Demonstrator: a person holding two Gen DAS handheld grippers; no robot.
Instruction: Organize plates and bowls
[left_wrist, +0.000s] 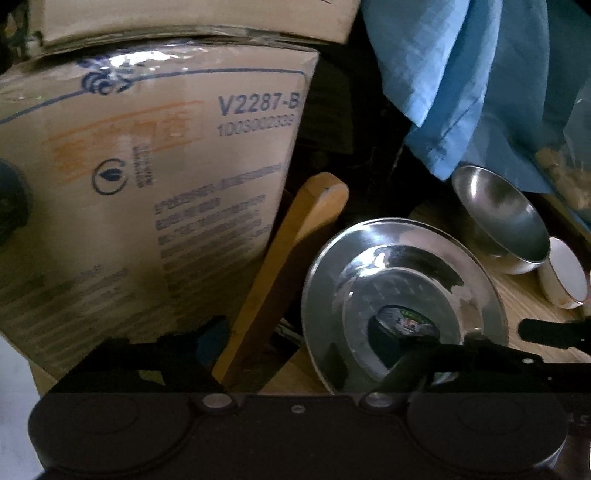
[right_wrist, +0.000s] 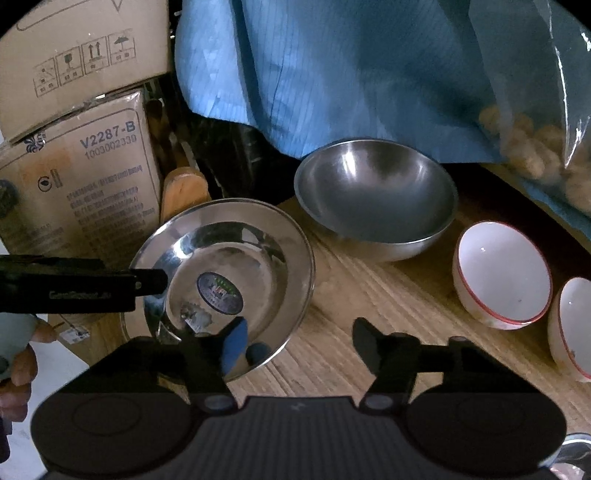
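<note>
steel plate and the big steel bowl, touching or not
Cannot tell. In the right wrist view the steel plate rim overlaps the steel bowl base with no clear gap or contact.

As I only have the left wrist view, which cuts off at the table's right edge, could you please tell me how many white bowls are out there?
Observer: Two. The nearer white bowl sits right of the steel bowl, and a second white bowl stands just beyond it at the frame edge. Both have red rims.
Operator: Thank you. Is the right gripper holding anything?
Observer: No. The right gripper is open and empty. One of its fingers overlaps the near rim of the steel plate, and the other is above the bare wooden table.
</note>
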